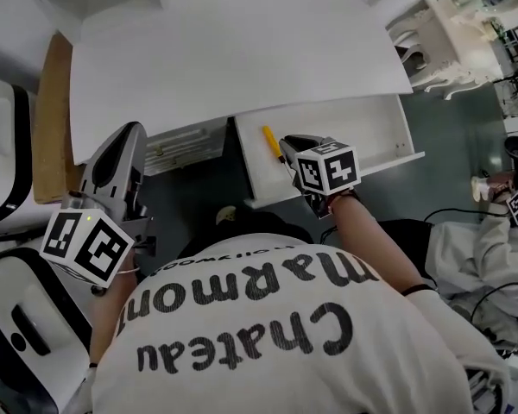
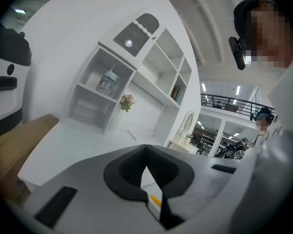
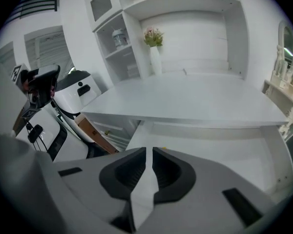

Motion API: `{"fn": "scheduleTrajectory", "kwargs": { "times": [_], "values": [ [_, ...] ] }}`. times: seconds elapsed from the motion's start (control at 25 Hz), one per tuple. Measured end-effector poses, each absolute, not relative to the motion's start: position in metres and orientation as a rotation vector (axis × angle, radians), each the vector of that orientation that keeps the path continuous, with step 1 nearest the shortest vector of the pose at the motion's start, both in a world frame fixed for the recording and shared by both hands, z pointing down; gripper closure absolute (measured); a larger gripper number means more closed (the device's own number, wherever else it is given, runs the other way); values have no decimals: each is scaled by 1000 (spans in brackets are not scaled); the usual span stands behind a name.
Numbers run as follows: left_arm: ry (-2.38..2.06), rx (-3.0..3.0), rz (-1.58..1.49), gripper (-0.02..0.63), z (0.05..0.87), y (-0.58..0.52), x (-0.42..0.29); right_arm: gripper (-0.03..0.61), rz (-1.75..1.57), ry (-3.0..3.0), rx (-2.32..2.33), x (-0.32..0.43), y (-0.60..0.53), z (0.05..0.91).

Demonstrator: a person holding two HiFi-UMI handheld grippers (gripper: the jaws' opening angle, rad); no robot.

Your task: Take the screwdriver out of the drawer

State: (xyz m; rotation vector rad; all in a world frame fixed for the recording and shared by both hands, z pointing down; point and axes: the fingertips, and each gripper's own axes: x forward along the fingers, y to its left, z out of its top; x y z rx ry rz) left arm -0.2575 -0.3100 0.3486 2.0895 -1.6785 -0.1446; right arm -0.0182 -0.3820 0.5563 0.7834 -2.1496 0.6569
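Note:
A yellow-handled screwdriver [image 1: 270,142] lies in the open white drawer [image 1: 367,132] under the desk top, near the drawer's left end. My right gripper [image 1: 287,143] hovers over that end, just right of the screwdriver and pointing down into the drawer; its jaws are shut with nothing between them. In the right gripper view the right gripper [image 3: 149,152] faces the drawer floor [image 3: 210,145]. My left gripper [image 1: 131,130] is off to the left by the desk's edge, shut and empty. A bit of yellow [image 2: 156,199] shows below the left gripper [image 2: 146,152] in its own view.
The white desk top [image 1: 233,59] overhangs the drawer. A brown board [image 1: 52,119] leans at the desk's left side beside a white machine [image 1: 0,145]. A second compartment [image 1: 186,149] sits left of the drawer. Another person [image 1: 492,240] is at the right.

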Motion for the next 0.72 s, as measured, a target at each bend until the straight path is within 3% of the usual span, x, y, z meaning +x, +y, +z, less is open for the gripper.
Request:
{"fn": "scheduleTrajectory", "kwargs": {
  "times": [0.2,0.28,0.72],
  "values": [
    [-1713,2054,-143,594,343,-318,-272,524,674,-2057,722,-20,-390,588],
    [-1734,2040,-142,594,343,-318,-278,431,726,-2021,704,-19,-390,601],
    [-1808,1933,-126,594,352,-313,-308,426,817,-1901,740,-23,-410,640]
  ]
}}
